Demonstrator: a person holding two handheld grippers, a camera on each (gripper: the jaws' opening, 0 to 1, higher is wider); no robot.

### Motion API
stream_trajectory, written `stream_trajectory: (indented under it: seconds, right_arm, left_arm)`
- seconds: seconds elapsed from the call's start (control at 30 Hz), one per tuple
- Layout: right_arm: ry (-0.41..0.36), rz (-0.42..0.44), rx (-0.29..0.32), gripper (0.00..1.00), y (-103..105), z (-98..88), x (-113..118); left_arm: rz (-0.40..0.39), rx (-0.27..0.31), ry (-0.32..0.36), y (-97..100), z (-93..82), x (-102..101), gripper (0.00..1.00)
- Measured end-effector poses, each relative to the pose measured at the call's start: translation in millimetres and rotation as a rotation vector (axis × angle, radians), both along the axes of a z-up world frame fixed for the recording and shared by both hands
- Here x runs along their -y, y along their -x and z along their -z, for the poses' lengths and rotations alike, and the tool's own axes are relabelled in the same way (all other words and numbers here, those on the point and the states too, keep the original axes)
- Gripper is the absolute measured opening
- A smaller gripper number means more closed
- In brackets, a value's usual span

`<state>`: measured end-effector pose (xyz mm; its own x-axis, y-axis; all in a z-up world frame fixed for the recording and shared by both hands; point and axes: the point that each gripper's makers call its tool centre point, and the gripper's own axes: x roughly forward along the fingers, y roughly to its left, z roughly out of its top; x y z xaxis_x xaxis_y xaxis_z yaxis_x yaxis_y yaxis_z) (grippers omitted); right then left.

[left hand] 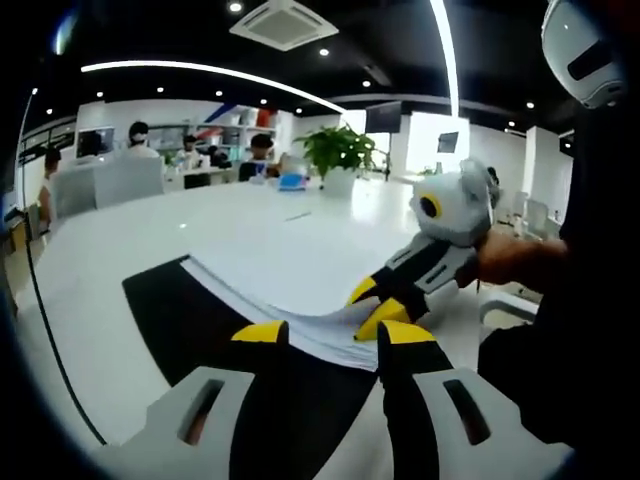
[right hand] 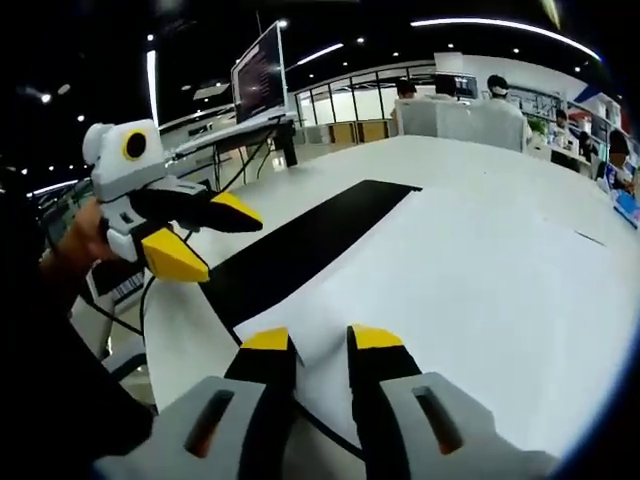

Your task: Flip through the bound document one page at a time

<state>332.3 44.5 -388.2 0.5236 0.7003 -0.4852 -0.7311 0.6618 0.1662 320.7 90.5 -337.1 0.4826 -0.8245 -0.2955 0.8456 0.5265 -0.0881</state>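
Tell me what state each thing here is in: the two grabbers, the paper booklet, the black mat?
Left gripper: open, above the black mat, holding nothing.
Right gripper: jaws close together around the edge of a page; whether it pinches is unclear.
Bound document: lying open on the mat, top pages lifted at the right gripper.
Black mat: flat on the white table, partly covered by the document.
Potted plant: upright on the table.

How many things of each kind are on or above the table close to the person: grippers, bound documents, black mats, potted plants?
Grippers: 2 (left gripper, right gripper)
Bound document: 1
Black mat: 1
Potted plant: 1
Total: 5
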Motion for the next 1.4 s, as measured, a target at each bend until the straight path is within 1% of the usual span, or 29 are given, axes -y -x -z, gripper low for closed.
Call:
stream_trajectory:
  seconds: [0.13,0.3,0.5,0.87,1.1,1.23,1.4]
  right_arm:
    - [-0.013,-0.011,-0.002,0.25,1.5,-0.7,-1.3]
    - [-0.027,-0.018,0.003,0.26,3.0,-1.2,-1.8]
    - [-0.074,-0.036,-0.023,0.34,7.7,-3.9,-5.2]
    - [-0.089,-0.106,-0.019,0.44,16.3,-5.5,-10.4]
    - [-0.085,-0.158,-0.007,0.56,25.9,-6.5,-16.4]
    - [-0.084,-0.170,-0.009,0.61,28.2,-6.9,-17.9]
    - [-0.080,-0.195,-0.020,0.65,31.3,-7.3,-19.5]
  left_arm:
    - [0.013,-0.003,-0.004,1.6,-0.1,2.4,0.38]
    - [0.004,-0.004,-0.013,0.5,-0.9,-0.6,0.38]
    - [-0.009,-0.017,-0.014,1.8,3.2,-1.9,0.37]
    - [-0.005,-0.025,-0.016,5.8,4.8,3.2,0.37]
    - [-0.003,-0.031,-0.009,5.0,4.9,8.0,0.37]
    - [0.005,-0.034,-0.001,3.4,3.4,10.1,0.37]
    - [-0.016,-0.034,0.016,-3.1,1.4,7.5,0.37]
